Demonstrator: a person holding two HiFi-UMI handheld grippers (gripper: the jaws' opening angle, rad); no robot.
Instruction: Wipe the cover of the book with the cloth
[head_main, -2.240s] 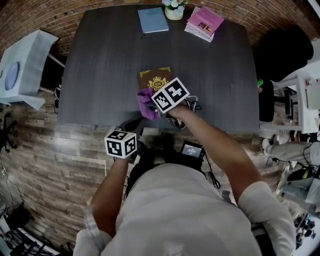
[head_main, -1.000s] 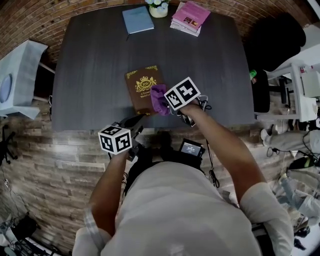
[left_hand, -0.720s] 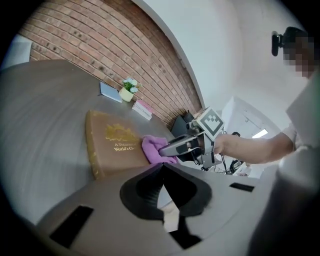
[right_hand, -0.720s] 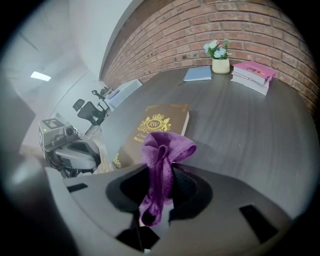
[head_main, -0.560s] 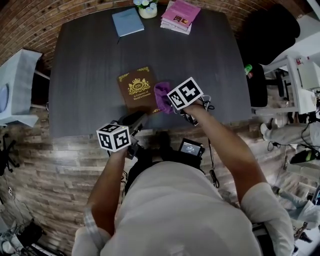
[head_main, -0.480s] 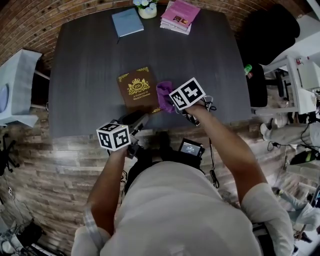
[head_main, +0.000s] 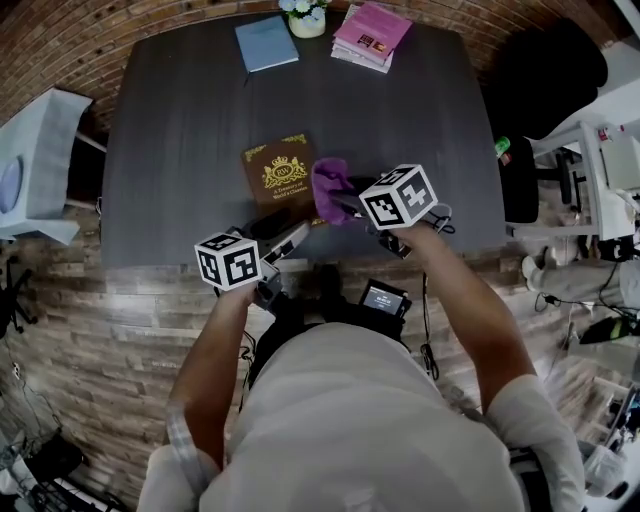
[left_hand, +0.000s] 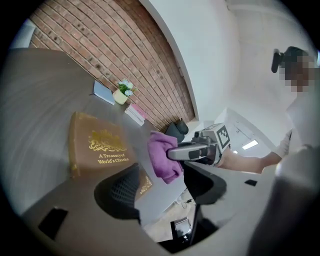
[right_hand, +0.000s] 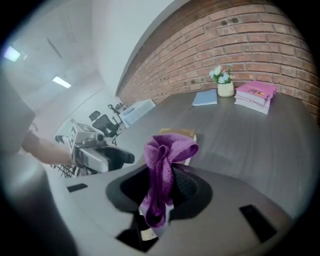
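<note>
Our right gripper (right_hand: 159, 200) clamps the cloth (head_main: 330, 188), held just clear of the book's (head_main: 278, 172) right edge near the table's (head_main: 180, 120) front edge. Our left gripper (head_main: 290, 232) has just been opening and stands wide, with nothing between its jaws. We judge the wiping finished, or paused between strokes.

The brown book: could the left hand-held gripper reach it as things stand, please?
Probably yes: the left hand-held gripper, its jaws just opening and gripping nothing, sits by the book corner; the cloth hangs aside.

near corner of book (head_main: 278, 172) hidden behind purple cloth (head_main: 330, 188), cover print on pink books (head_main: 372, 30) too small to read
</note>
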